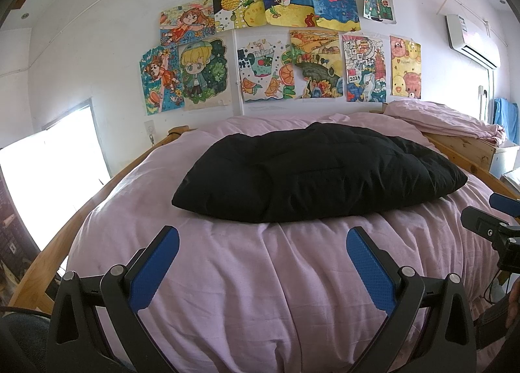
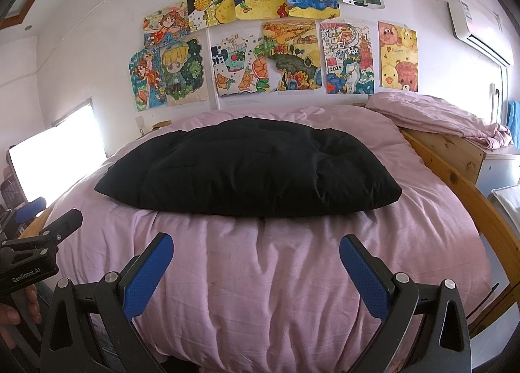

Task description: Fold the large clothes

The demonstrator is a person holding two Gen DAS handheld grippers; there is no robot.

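A black quilted garment (image 1: pixel 312 174) lies flat across the middle of a bed covered in a pink duvet (image 1: pixel 260 275), at about twelve o'clock from both cameras. It reads as a padded jacket or coat, already gathered into a broad, puffy slab with its long side facing the person; whether it is folded once or merely laid out cannot be told.

The left gripper (image 1: pixel 262 270) hangs over the near part of the duvet with its blue-padded fingers spread wide and nothing between them. The right gripper (image 2: pixel 256 270) is in the same state — jaws apart, empty, above bare pink cloth. Each sits short of the garment's near edge, well clear of it, likely so the person can take in the whole piece before choosing where to pinch. In the left view the right tool shows at three o'clock; in the right view the left tool sits at nine o'clock, with a hand (image 2: pixel 16 311) wrapped on its handle.

A second pink bundle (image 2: pixel 435 119) rests on the wooden headboard end at two o'clock, out of the way. Children's drawings (image 1: pixel 276 45) cover the wall at twelve o'clock.

Judging by the pose, the next move calls for both claws to reach the near corners — the thick filling may resist a clean crease.
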